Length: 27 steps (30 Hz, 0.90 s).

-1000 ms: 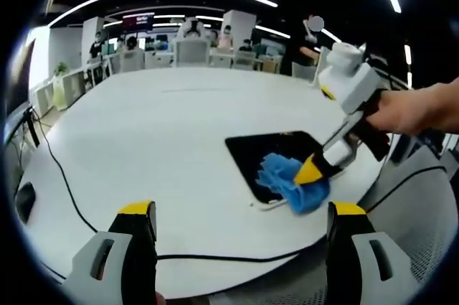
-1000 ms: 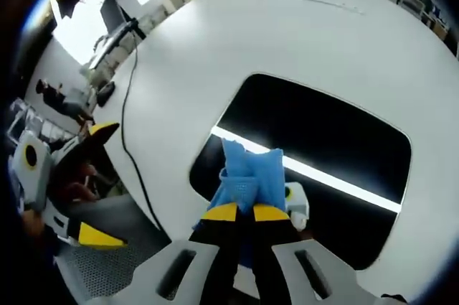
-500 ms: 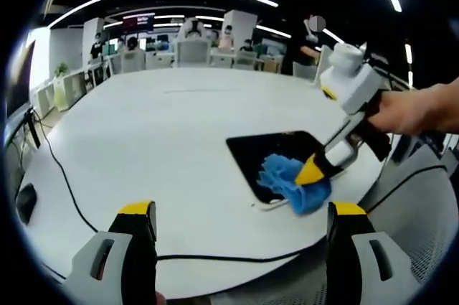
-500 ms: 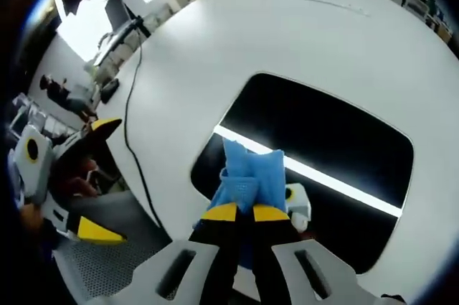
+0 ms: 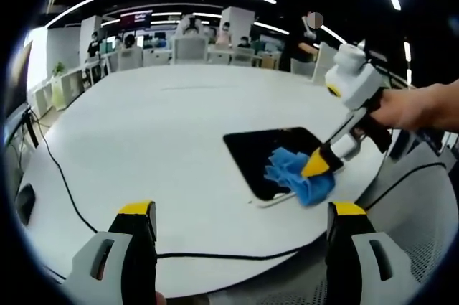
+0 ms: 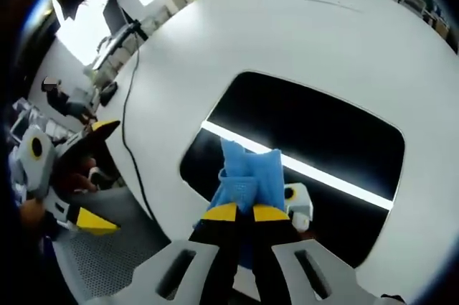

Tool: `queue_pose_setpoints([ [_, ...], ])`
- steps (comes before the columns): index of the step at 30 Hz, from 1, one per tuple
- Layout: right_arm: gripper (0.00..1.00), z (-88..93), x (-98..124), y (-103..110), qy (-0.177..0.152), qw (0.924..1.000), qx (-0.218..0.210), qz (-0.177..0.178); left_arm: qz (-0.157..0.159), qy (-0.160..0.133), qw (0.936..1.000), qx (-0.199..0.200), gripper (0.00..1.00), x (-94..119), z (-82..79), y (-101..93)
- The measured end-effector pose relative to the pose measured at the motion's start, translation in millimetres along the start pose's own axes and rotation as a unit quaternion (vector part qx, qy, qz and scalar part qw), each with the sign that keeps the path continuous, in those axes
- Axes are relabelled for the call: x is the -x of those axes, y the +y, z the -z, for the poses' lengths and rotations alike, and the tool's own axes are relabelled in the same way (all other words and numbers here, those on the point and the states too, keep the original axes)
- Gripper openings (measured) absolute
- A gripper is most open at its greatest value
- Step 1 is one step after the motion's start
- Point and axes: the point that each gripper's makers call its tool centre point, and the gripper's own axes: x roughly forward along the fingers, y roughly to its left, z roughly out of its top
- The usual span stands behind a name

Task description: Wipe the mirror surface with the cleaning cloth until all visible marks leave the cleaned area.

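Note:
A dark rectangular mirror (image 5: 267,158) (image 6: 308,147) lies flat on the white table (image 5: 158,125), reflecting a bright ceiling light strip. My right gripper (image 6: 239,213) (image 5: 315,167) is shut on a blue cleaning cloth (image 6: 247,178) (image 5: 297,174), pressing it on the mirror's near edge. A hand (image 5: 416,108) holds that gripper. In the left gripper view my left gripper (image 5: 237,230) stands open over the table's near edge, apart from the mirror, nothing between its fingers. It also appears at the left of the right gripper view (image 6: 68,197).
A black cable (image 5: 79,212) runs across the table's left and front edge. A small white stand piece (image 6: 297,203) sits at the mirror's near edge. Chairs, desks and people (image 5: 186,36) stand beyond the table. A grey mesh chair (image 5: 423,212) is at the right.
The right gripper and cloth have shifted slightly across the mirror's near edge. The left gripper has stayed open and nearly still.

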Motion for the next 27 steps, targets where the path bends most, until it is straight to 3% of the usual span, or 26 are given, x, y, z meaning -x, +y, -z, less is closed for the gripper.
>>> queue_pose_setpoints([
  [16, 0.00, 12.5, 12.9, -31.5, -0.015, 0.9986, -0.050, 0.000, 0.013, 0.007, 0.9999, 0.003, 0.99, -0.9, 3.2, -3.5],
  [22, 0.00, 13.4, 13.0, -30.7, -0.026, 0.9982, -0.055, 0.004, 0.018, 0.010, 0.9998, 0.001, 0.99, -1.2, 3.9, -5.7],
  [27, 0.00, 9.6, 11.2, -31.2, -0.014, 0.9978, -0.064, 0.009, 0.020, 0.010, 0.9998, 0.003, 0.99, -1.2, 3.9, -6.1],
])
